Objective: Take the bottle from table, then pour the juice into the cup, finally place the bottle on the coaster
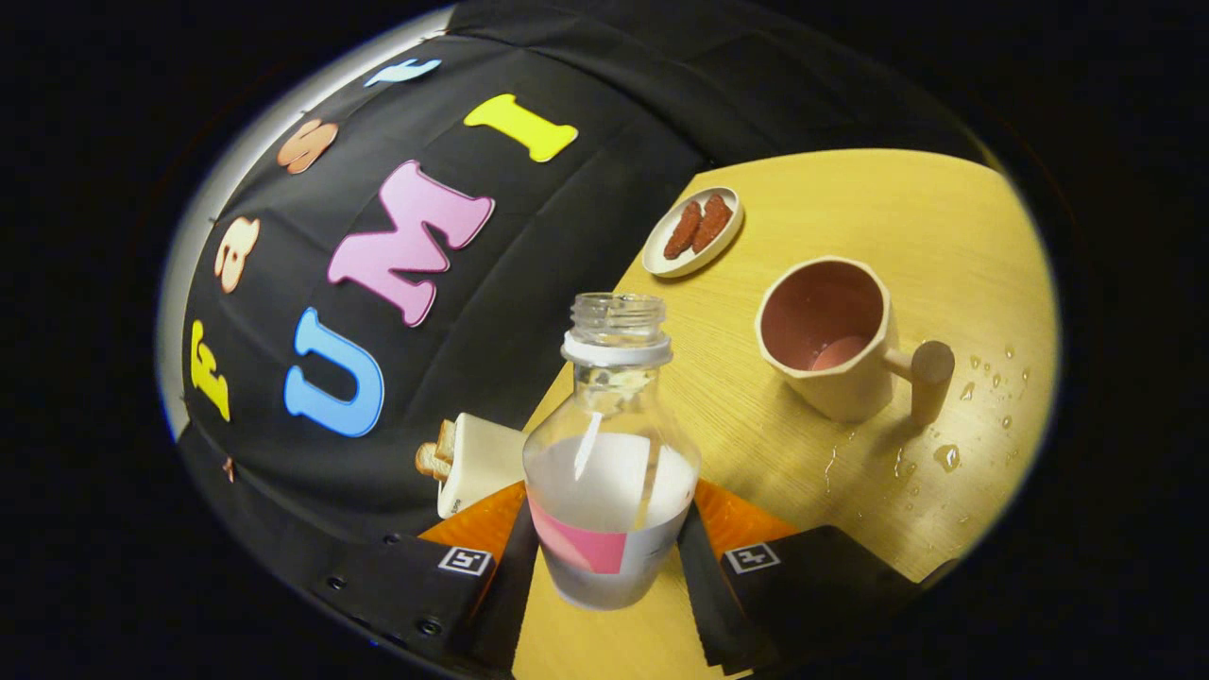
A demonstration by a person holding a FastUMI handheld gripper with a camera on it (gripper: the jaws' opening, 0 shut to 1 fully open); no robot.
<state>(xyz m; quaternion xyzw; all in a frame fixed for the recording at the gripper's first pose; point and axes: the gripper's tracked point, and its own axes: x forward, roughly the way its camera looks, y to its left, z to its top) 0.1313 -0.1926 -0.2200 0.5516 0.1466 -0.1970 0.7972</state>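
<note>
We have the claw [609, 557] closed around the lower body of the bottle [609, 472], both fingers pressing its sides. The bottle stands uncapped between the fingers, roughly half full of pale liquid. Beyond it on the wooden counter [850, 217] we see the cup [836, 340] with a little liquid inside, water drops [945, 456] beside it, and further off a small plate [692, 231] of brown snacks.

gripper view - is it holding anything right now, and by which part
Yes: the gripper is shut on the bottle, with one finger on each side of its lower body at the label band. The neck and open mouth are free.
</note>
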